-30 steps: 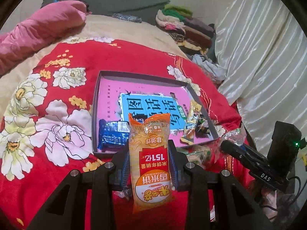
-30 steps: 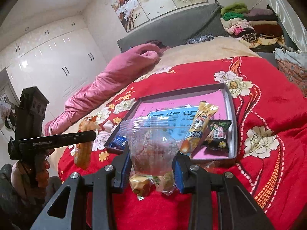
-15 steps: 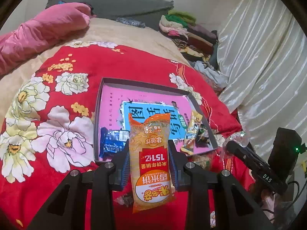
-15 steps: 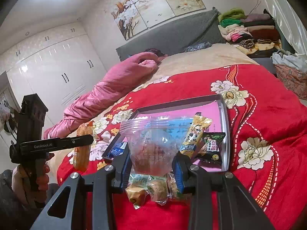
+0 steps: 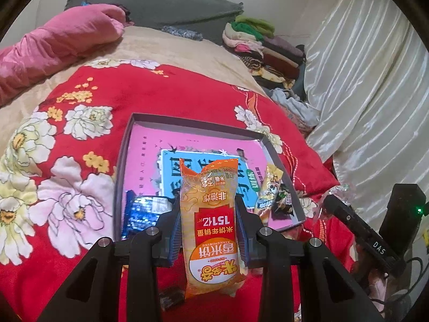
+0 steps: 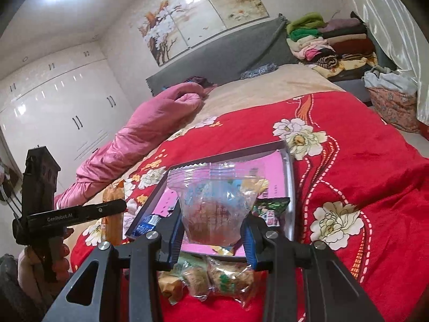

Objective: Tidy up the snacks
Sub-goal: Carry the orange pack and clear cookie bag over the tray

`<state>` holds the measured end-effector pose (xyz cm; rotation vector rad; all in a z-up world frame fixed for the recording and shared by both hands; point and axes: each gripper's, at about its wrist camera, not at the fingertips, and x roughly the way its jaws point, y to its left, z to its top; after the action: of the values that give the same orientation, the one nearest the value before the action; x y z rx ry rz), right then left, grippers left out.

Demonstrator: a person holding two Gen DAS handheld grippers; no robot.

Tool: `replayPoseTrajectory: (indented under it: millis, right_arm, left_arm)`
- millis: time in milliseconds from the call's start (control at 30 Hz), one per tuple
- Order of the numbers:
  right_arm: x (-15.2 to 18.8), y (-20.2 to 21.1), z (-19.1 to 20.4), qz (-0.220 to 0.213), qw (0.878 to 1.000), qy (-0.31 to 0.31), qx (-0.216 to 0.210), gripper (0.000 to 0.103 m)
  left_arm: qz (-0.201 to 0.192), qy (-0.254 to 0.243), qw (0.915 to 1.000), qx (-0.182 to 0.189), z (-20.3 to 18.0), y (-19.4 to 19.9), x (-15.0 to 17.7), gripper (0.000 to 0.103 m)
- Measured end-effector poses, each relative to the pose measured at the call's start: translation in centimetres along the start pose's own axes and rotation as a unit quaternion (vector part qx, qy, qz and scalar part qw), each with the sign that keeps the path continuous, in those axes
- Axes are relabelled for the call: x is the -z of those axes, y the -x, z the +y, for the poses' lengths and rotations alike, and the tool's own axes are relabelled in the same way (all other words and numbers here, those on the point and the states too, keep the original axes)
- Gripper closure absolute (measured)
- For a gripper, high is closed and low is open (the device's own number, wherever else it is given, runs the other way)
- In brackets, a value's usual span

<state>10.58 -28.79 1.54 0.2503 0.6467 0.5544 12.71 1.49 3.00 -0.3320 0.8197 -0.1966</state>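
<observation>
**Both grippers loaded above the tray**

The left gripper (image 5: 209,230) tilts downward, its jaws clamped on an upright orange rice-cracker packet (image 5: 210,228). Ahead of it lies the grey tray (image 5: 122,161) on the red bedspread (image 5: 174,91). The right gripper (image 6: 213,234), angled less steeply, grips a clear zip bag (image 6: 214,209) of snacks, the tray just beyond.

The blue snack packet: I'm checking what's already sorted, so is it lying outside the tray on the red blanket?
No, the blue snack packet lies inside the tray, in its near left corner on the pink lining.
</observation>
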Motion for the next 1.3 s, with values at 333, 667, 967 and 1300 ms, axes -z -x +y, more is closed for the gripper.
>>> replayPoseTrajectory:
  millis: [333, 667, 967, 1300]
  right_arm:
    - [-0.3, -0.9, -0.9, 0.007, 1.000, -0.002, 0.019, 0.065]
    - [-0.4, -1.8, -1.0, 0.015, 0.999, 0.009, 0.027, 0.065]
    - [0.1, -3.3, -1.1, 0.042, 0.998, 0.012, 0.037, 0.065]
    - [0.7, -4.9, -0.9, 0.072, 0.996, 0.018, 0.044, 0.065]
  left_arm:
    - [-0.011, 0.002, 0.9999, -0.005, -0.8, -2.1, -0.8, 0.068]
    - [-0.014, 0.009, 0.9998, -0.011, -1.5, -4.6, -1.5, 0.068]
    - [-0.008, 0.004, 0.9997, -0.021, -2.0, -7.0, -1.7, 0.068]
    - [0.013, 0.001, 0.9997, -0.019, -2.1, -9.0, -1.1, 0.068]
